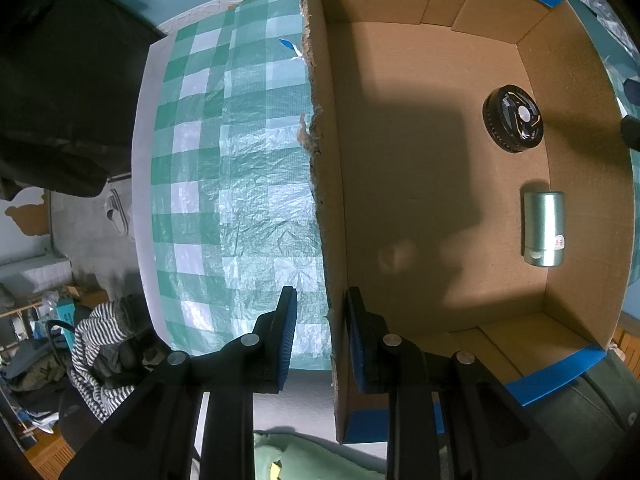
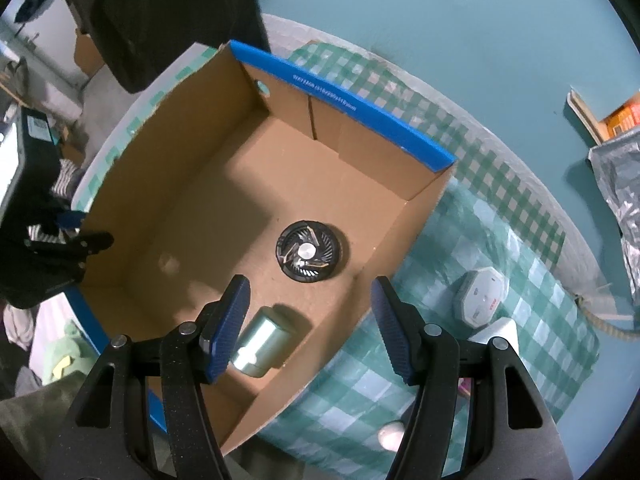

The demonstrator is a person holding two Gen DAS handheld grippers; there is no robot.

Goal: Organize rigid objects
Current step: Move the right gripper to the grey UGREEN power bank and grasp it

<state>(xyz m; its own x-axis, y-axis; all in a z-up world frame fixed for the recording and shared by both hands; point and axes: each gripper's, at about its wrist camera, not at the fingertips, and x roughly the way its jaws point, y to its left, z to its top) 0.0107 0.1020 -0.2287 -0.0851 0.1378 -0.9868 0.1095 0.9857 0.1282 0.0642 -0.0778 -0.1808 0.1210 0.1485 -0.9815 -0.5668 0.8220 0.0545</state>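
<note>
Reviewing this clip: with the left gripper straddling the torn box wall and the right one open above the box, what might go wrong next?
1. The left gripper straddles the ragged wall of the cardboard box; pulling could tear it further or tip the box.
2. The silver cylinder lies on its side, so a jolt might roll it into the black round part.
3. The right gripper, moving toward the white octagonal device, might clip the near wall.

The bench [image 1: 240, 168] is covered with a green and white checked plastic cloth [image 2: 500, 216], wrinkled and shiny under the light. Behind its far edge stands a plain teal wall [image 2: 440, 20]. Beside the left edge, a grey floor [image 1: 84, 220] holds a striped garment [image 1: 96, 344] and cluttered shelves [image 1: 24, 320].
</note>
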